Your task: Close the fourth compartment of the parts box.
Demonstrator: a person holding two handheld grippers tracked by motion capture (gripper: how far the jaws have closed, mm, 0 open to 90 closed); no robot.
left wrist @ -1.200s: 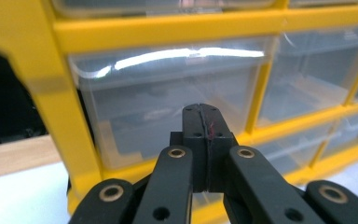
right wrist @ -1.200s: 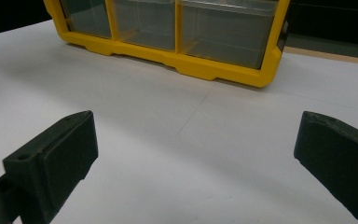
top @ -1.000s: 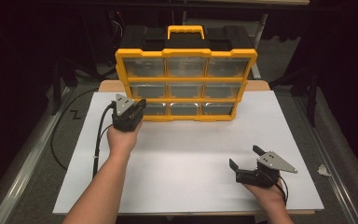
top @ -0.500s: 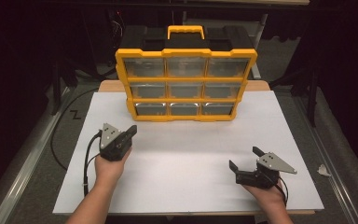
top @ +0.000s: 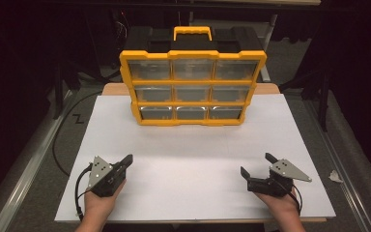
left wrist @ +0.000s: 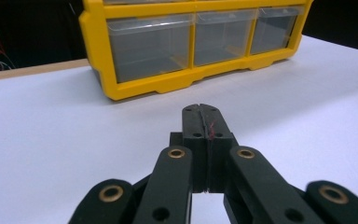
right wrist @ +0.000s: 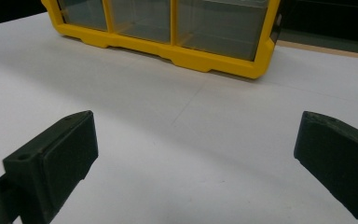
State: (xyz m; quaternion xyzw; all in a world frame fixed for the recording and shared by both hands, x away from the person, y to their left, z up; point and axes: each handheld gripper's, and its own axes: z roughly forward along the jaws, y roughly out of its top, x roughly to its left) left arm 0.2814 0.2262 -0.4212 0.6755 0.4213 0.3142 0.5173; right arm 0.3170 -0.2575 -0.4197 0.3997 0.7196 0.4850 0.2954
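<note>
A yellow drawer organizer [top: 192, 84] with clear drawers and a yellow handle stands upright at the back of the white table [top: 193, 159]. All its drawers look pushed in. My left gripper [top: 127, 160] rests at the table's front left, shut with nothing between its jaws; in the left gripper view its fingertips [left wrist: 204, 114] are pressed together and point at the organizer's bottom row [left wrist: 191, 51]. At the front right my right gripper [top: 257, 164] stands open and empty; in the right gripper view its fingers [right wrist: 56, 154] are spread wide toward the organizer [right wrist: 177, 32].
A black cable [top: 79, 188] trails from the left gripper over the table's front left edge. A small white scrap [top: 335, 177] lies on the floor right of the table. Dark floor and table legs surround the table.
My left gripper has drawn back from the organizer's lower left corner to the table's front left edge. The right gripper has not moved.
</note>
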